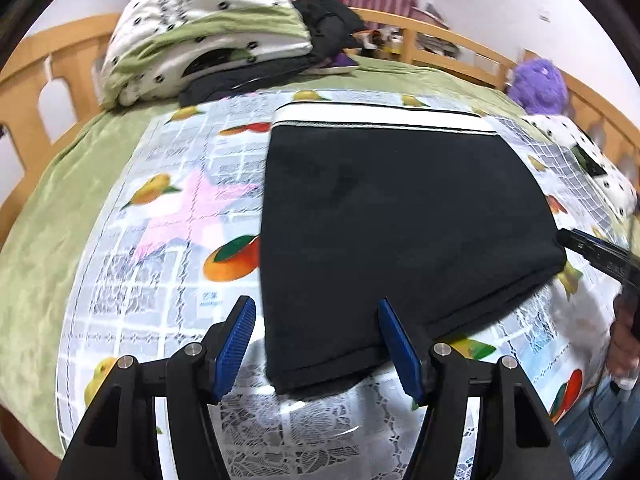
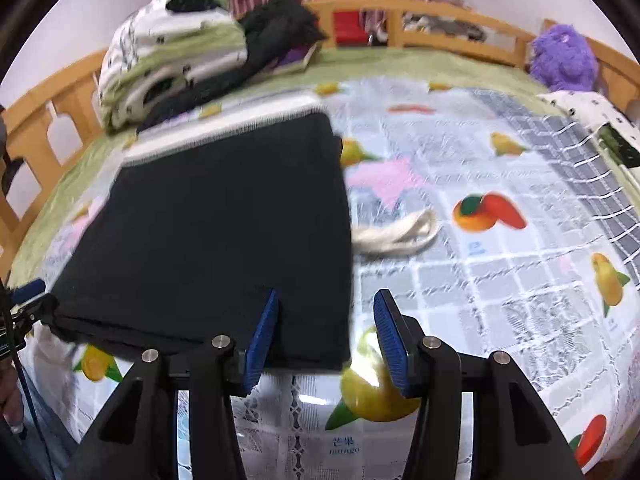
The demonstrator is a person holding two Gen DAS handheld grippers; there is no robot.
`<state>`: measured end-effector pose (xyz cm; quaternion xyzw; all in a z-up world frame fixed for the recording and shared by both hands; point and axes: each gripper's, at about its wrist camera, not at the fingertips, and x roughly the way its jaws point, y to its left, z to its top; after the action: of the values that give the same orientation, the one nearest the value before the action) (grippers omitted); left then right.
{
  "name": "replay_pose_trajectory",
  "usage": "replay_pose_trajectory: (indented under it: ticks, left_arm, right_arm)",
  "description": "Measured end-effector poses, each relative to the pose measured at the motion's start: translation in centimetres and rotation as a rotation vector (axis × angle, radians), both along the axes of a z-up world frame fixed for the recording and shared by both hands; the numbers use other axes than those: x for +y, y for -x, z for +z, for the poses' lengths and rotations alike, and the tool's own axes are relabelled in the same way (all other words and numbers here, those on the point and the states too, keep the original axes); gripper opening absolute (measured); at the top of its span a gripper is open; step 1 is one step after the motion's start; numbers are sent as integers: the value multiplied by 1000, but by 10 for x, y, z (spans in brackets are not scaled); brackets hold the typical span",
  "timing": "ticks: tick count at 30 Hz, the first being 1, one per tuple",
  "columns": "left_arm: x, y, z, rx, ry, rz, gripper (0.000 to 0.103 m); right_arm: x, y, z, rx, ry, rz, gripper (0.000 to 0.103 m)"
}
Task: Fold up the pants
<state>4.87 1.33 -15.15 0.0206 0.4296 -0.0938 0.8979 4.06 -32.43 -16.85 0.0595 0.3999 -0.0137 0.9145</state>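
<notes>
Left gripper [image 1: 316,312] and right gripper [image 2: 326,304], both spread wide, straddle near corners of folded black pants [image 1: 400,220], frame centre, on fruit-print cloth [image 2: 500,280].

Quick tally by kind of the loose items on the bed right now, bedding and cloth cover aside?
Folded black pants with white waistband: 1
Purple plush toy: 1
Cream cord loop: 1
Pile of black clothes: 1
Total: 4
</notes>
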Motion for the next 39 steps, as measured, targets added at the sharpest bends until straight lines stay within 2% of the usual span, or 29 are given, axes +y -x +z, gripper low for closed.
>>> replay_pose_trajectory:
  ticks: [3,6,10,13,15,20,22,24,27,29,32,34,37,38,39]
  left_arm:
    - [3,-7,-17,53,8,11,63]
    - [6,-9,-10,41,29,4,63]
    - [12,-15,3,17,53,22,62]
    - [10,-24,6,20,78,23,62]
    - [3,-29,3,32,77,20,62]
    - [-16,-30,-8,43,57,1,64]
    - [-17,-29,-8,32,50,2,66]
    - [-14,-30,-9,41,71,15,69]
    - [-6,-33,-13,59,117,39,74]
    - [-4,-34,-14,71,138,46,74]
    - [-6,-33,-15,59,124,41,74]
    - [-7,-31,-14,50,117,43,74]
    - [-9,-29,-14,50,109,43,74]
    - [-9,-29,-13,51,106,42,74]
    - [-9,-28,-12,50,102,47,74]
  right_arm:
    - [10,-1,-5,6,18,35,50]
    - [19,-10,-25,77,59,45,50]
    - [15,-11,-17,58,38,49,50]
    - [6,-5,3,-46,-20,19,50]
    - [7,-8,10,-81,-46,27,50]
    - [32,-26,-3,-23,2,58,52]
    - [44,-27,-8,-41,86,53,57]
    - [50,-26,-10,-61,143,45,69]
    - [38,-29,-13,-37,89,-12,83]
    - [24,-32,-17,-9,-2,-31,83]
    - [13,-34,-22,14,-99,-43,83]
    - [14,-33,-21,12,-91,-34,83]
    - [25,-26,-16,-15,-17,-12,79]
    - [26,-26,-15,-18,0,-8,75]
    - [27,-25,-13,-22,15,-8,67]
